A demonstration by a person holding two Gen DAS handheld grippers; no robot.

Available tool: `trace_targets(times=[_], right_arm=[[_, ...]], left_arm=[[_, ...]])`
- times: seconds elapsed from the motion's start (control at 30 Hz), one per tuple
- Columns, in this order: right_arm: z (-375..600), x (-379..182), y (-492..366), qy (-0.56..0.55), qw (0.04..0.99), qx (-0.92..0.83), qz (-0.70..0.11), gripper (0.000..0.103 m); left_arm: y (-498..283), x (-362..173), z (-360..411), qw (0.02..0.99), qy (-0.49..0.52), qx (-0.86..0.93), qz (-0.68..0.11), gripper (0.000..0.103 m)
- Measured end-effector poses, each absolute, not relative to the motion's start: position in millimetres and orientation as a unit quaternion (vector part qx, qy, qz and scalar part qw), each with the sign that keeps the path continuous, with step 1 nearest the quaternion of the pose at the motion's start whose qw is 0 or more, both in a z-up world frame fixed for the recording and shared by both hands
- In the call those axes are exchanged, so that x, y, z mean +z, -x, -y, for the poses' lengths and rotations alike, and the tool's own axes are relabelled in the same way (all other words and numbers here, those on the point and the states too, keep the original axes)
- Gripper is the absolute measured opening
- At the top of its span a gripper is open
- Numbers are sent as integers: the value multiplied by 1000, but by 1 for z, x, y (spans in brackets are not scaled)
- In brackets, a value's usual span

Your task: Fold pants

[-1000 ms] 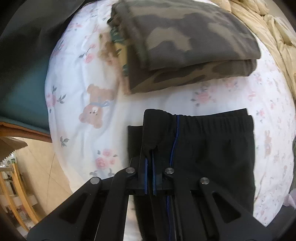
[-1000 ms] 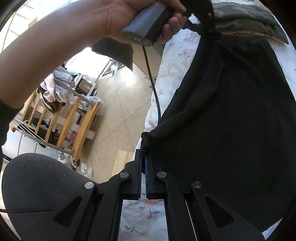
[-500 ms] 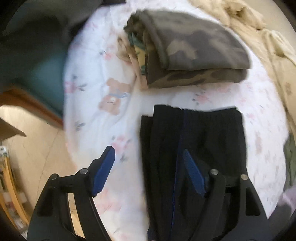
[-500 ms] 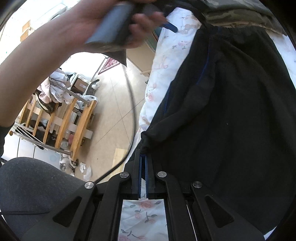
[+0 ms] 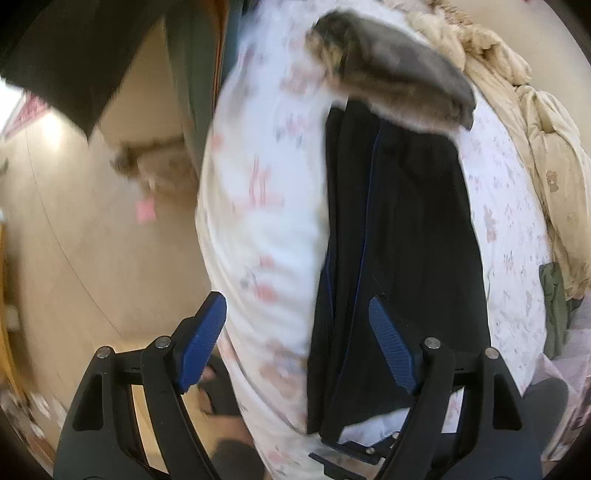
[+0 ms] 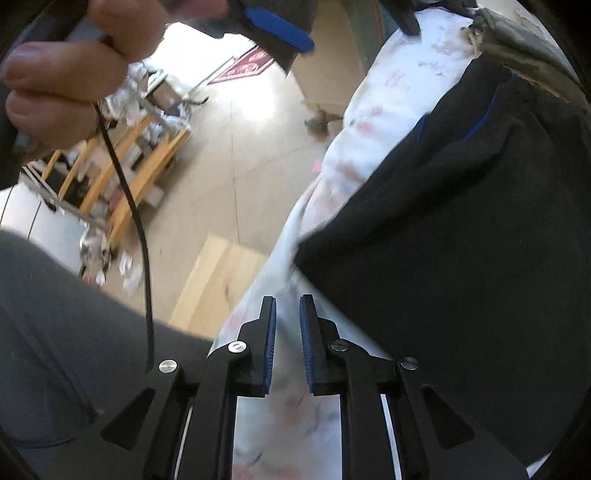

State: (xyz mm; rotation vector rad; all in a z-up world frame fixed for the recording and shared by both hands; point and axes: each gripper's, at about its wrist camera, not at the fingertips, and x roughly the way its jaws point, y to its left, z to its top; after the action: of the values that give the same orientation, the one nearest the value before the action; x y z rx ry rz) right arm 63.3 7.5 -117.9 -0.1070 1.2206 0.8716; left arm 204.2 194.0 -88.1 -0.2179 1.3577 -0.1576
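Note:
The black pants (image 5: 406,229) with a blue side stripe lie folded lengthwise on the white floral bed sheet (image 5: 266,206). My left gripper (image 5: 295,332) is wide open and empty, above the pants' left edge near the bed's side. In the right wrist view the pants (image 6: 461,221) fill the right side. My right gripper (image 6: 287,332) is open by a narrow gap and empty, over the sheet (image 6: 288,413) just left of the pants' near corner. The left hand and gripper (image 6: 277,26) show at the top.
Folded camouflage clothes (image 5: 391,74) lie at the pants' far end. A beige quilt (image 5: 535,147) is bunched on the right. A wooden rack (image 6: 122,166) stands on the tiled floor to the left of the bed. My grey-clad leg (image 6: 66,332) is at lower left.
Both grippers have let go of the pants. The left opened wide and pulled back toward the bed's near edge. The right opened slightly and the pants' corner dropped to the sheet.

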Motion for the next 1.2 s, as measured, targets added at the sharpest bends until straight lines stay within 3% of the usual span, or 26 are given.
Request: trace_targets(times=[0.1, 0.27, 0.43, 0.5, 0.53, 0.57, 0.67, 0.93, 1.03, 1.07, 1.13, 1.17, 1.2], right_arm=[[15, -104, -48, 30, 735, 400, -547, 17], [104, -88, -57, -80, 770, 319, -548, 25], [197, -81, -76, -144, 799, 229, -536, 26], [218, -81, -78, -157, 805, 202, -535, 26], [226, -82, -79, -168, 804, 195, -535, 26], [232, -84, -80, -178, 804, 190, -535, 26], [244, -93, -80, -193, 803, 177, -535, 26], [255, -109, -80, -208, 794, 181, -542, 26], [261, -113, -82, -215, 790, 176, -547, 26], [264, -112, -84, -218, 790, 173, -546, 26], [271, -111, -89, -228, 789, 165, -545, 40], [277, -111, -89, -243, 786, 163, -545, 60], [283, -112, -90, -261, 782, 162, -542, 66]], left_arm=[[-199, -99, -184, 768, 86, -96, -627, 75], [-206, -115, -166, 755, 92, -119, -638, 48], [-210, -133, -146, 744, 67, -144, -650, 31], [-211, -132, -139, 747, 55, -150, -646, 31], [-210, -132, -136, 749, 43, -148, -645, 26], [-209, -135, -131, 748, 24, -146, -647, 15], [-206, -139, -122, 748, -15, -145, -648, 6], [-204, -127, -148, 759, 3, -78, -647, 10], [-206, -140, -150, 726, 16, -75, -683, 42], [-205, -137, -150, 730, 18, -76, -679, 42], [-204, -124, -154, 740, 36, -87, -666, 43], [-203, -121, -156, 740, 52, -89, -665, 48], [-201, -118, -159, 737, 73, -91, -666, 50]])
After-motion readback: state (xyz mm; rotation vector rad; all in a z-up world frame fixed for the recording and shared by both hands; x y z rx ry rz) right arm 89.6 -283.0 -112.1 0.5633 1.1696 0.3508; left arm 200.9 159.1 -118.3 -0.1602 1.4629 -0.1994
